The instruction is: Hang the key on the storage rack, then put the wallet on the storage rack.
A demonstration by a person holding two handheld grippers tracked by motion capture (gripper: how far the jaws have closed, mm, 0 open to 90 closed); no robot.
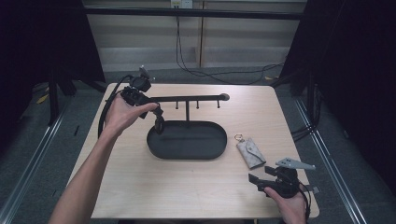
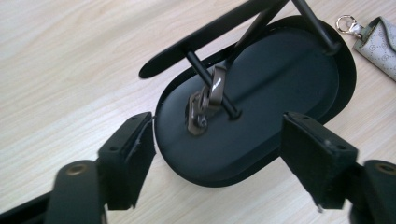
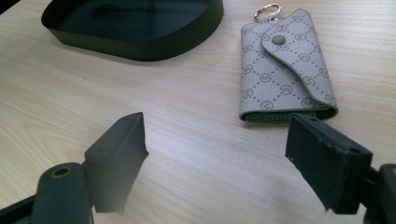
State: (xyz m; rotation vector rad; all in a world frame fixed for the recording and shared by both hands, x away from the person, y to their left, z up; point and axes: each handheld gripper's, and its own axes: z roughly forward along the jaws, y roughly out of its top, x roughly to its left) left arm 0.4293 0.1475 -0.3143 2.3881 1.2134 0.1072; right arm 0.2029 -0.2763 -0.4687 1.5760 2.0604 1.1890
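A black stand has an oval tray [image 1: 212, 150] and a cross bar [image 1: 191, 98] with several pegs. A dark brown key holder [image 1: 159, 123] hangs from the left peg over the tray; in the left gripper view this key holder [image 2: 206, 102] is glossy and dangles freely. My left gripper [image 1: 154, 108] sits just above and left of it, jaws open [image 2: 217, 149] with nothing between them. A grey patterned key pouch [image 1: 250, 152] with a gold ring lies flat to the right of the tray. My right gripper [image 1: 258, 182] hovers open near the front right, the pouch [image 3: 285, 70] just ahead of it.
The tray's wall [image 3: 140, 44] lies farther off to the left in the right gripper view. Bare wooden tabletop [image 1: 154, 186] spreads in front of the tray. Cables trail across the floor behind the table.
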